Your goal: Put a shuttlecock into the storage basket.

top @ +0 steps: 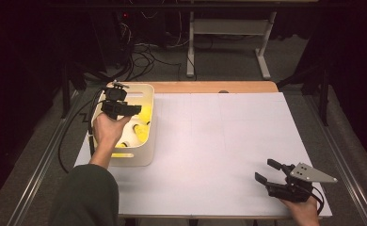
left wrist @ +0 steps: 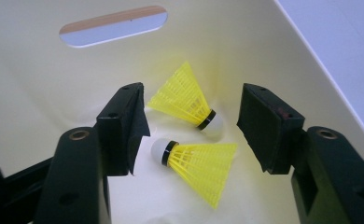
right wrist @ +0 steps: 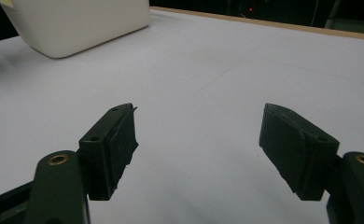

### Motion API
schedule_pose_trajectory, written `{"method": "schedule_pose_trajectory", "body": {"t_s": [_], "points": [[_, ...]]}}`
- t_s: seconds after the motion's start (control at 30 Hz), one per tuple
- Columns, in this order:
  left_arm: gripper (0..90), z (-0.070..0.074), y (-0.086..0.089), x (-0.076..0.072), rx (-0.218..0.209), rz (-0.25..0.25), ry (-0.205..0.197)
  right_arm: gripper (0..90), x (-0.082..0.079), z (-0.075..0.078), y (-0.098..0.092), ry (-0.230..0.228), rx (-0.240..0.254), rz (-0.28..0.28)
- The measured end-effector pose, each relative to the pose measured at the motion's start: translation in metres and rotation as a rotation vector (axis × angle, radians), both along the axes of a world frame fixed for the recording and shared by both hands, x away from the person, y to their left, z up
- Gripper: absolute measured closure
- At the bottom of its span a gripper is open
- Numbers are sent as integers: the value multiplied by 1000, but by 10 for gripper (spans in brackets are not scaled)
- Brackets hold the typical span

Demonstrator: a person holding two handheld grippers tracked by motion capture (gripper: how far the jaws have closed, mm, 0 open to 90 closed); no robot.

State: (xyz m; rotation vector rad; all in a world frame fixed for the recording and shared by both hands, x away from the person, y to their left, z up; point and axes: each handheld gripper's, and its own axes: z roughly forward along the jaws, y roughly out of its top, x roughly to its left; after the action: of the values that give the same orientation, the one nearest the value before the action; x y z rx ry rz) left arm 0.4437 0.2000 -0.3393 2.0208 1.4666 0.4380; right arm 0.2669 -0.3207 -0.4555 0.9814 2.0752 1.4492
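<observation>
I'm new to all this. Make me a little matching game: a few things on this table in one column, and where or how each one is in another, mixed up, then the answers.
Things:
1. left gripper
2. right gripper
3. shuttlecocks
4. cream bin

Places or states:
A. yellow, lying on the bin's floor
B. at the table's left edge
C. open, low over bare white table at near right
D. open, held inside the bin

Pairs: 1-D, 2-C, 3-A, 4-B

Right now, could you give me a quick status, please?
Left gripper open inside bin. Two yellow shuttlecocks lying loose below it. Right gripper open, idle over table.
</observation>
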Motion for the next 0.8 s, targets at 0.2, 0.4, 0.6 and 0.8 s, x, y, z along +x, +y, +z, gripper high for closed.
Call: {"method": "schedule_pose_trajectory", "body": {"t_s": [0.2, 0.4, 0.6, 0.8], "points": [[393, 3, 0, -2, -2, -3, -20, 278, 0, 0, 0, -1, 0, -1], [382, 7, -4, -4, -3, -14, -41, 278, 0, 0, 0, 0, 1, -2], [392, 13, -10, -4, -11, -32, -68, 278, 0, 0, 0, -1, 1, -2], [393, 16, -16, -4, -18, -47, -80, 278, 0, 0, 0, 0, 3, -1]]}}
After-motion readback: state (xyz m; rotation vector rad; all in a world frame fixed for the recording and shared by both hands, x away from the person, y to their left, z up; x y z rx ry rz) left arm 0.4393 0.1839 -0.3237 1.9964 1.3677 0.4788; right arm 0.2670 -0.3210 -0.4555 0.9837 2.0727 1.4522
